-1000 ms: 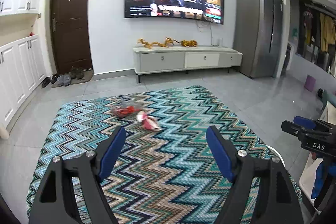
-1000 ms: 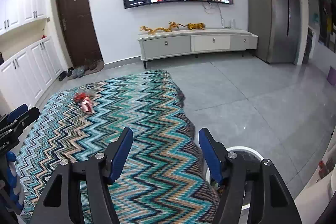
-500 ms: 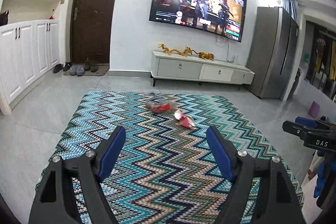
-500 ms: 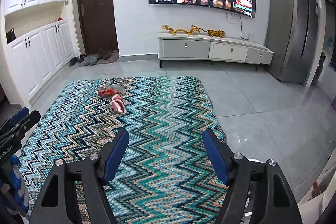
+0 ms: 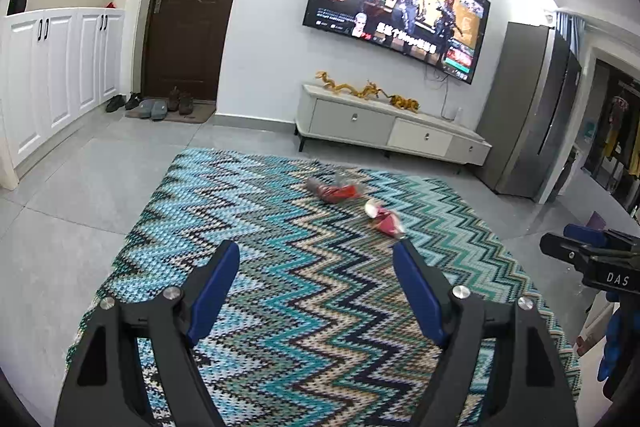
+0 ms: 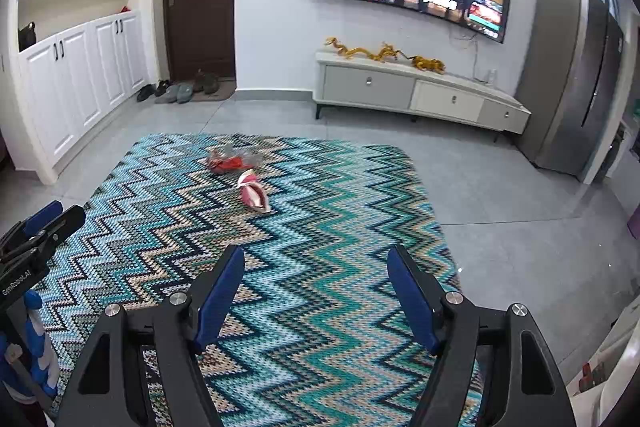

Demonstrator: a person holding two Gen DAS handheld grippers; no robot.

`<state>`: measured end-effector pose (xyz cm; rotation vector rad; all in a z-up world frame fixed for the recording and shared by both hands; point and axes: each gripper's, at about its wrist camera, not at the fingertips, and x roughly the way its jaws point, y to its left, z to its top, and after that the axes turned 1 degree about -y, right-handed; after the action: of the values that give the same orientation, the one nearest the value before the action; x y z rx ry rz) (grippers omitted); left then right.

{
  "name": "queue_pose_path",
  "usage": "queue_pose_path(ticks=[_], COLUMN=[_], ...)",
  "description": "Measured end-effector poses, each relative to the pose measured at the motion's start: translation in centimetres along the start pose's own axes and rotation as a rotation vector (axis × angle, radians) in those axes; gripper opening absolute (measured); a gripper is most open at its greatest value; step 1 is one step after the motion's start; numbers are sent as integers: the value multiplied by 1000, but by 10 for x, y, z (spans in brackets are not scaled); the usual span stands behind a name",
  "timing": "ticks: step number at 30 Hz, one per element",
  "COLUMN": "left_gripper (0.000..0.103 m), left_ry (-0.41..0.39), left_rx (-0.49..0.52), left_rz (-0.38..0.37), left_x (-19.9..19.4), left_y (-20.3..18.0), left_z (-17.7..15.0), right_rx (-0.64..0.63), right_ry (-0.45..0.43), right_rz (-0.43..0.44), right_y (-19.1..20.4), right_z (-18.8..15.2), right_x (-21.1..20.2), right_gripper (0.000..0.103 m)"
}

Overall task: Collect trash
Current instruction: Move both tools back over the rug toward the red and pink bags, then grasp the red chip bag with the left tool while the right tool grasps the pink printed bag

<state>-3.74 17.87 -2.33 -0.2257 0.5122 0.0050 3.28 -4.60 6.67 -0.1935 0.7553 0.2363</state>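
Note:
Two pieces of trash lie on the zigzag rug [image 5: 280, 267] [image 6: 320, 247]: a crumpled red and clear wrapper [image 5: 334, 190] [image 6: 230, 163] farther off, and a red and white wrapper [image 5: 383, 219] [image 6: 253, 191] nearer. My left gripper [image 5: 316, 259] is open and empty, held above the rug short of the trash. My right gripper [image 6: 314, 263] is open and empty, also above the rug, with the trash ahead to its left. Each gripper shows at the edge of the other's view: the right one [image 5: 588, 259], the left one [image 6: 40, 231].
A white TV cabinet [image 5: 392, 131] [image 6: 420, 95] stands at the far wall under a wall TV [image 5: 396, 3]. A grey fridge [image 5: 532, 107] is at the right. A brown door [image 5: 196, 11] with shoes [image 5: 152, 105] and white cupboards [image 5: 60, 75] are at the left.
Both views have swung to the left and risen; the door and cupboards now show more. The trash has shifted right in both views. The white bin seen near the right gripper has left view.

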Motion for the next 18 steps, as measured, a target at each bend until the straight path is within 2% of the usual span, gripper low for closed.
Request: queue_pose_path(ticks=[11,18], left_gripper=[78,78], left_ry=[87,136], left_rx=[52,94], left_rz=[96,132], left_x=[16,31], left_y=[14,16], left_z=[-15,-14], right_rx=[7,7], right_ry=[85,86], right_rz=[132,194], right_y=[18,17], right_z=[-13,-5], right_x=[55,74], right_gripper=[72,72])
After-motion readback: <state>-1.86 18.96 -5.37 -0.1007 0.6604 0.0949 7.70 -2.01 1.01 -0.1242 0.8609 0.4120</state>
